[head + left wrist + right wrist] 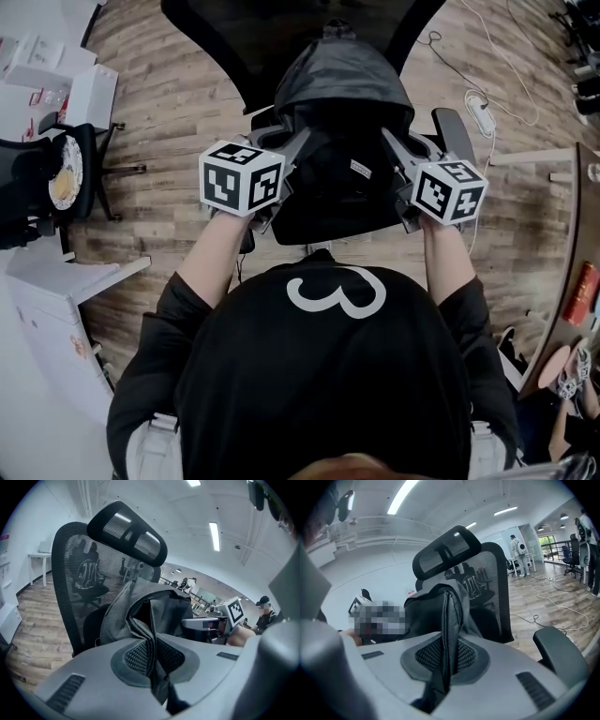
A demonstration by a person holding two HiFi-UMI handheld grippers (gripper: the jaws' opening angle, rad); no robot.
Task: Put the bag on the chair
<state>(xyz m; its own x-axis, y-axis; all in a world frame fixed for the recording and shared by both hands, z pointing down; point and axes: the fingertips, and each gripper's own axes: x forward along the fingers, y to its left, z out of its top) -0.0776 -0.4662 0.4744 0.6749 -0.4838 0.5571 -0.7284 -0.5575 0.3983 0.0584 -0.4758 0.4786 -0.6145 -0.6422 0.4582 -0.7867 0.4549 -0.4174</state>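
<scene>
Head view: bag (342,103) upright over the middle of the chair (323,225) seat, close to the backrest, left claw (298,142) and right claw (394,145) at its sides.
Left gripper view: clamps tight on a fold of bag fabric.
Right gripper view: pinches the bag's zipped edge.

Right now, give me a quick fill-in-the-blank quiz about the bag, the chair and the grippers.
1. The left gripper and right gripper are both shut on the ____.
2. The back of the chair is black ____.
3. Above that back, the chair carries a ____ for the head.
Missing words: bag; mesh; headrest.
</scene>
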